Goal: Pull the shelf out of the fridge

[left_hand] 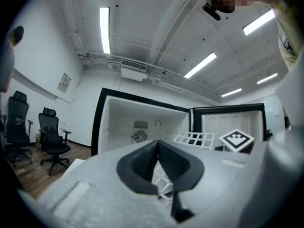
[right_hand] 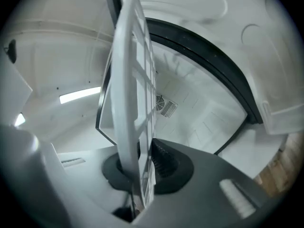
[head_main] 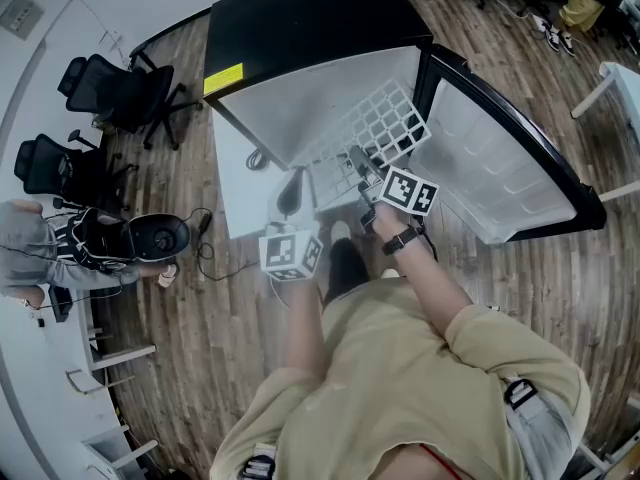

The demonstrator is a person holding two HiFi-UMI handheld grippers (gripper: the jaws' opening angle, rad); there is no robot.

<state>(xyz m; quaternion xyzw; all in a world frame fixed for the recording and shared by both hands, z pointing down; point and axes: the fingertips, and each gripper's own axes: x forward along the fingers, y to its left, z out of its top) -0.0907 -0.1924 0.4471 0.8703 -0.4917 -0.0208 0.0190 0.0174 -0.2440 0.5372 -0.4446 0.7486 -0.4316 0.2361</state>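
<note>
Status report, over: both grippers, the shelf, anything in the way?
Right gripper shut on shelf edge. Left gripper shut, empty. Shelf at open fridge mouth. Nothing seen blocking.

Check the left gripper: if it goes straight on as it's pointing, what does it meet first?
Probably the fridge's back wall near the fan vent. The left gripper aims into the open cavity; the shelf lies below and right of that line, though depth is unclear.
</note>
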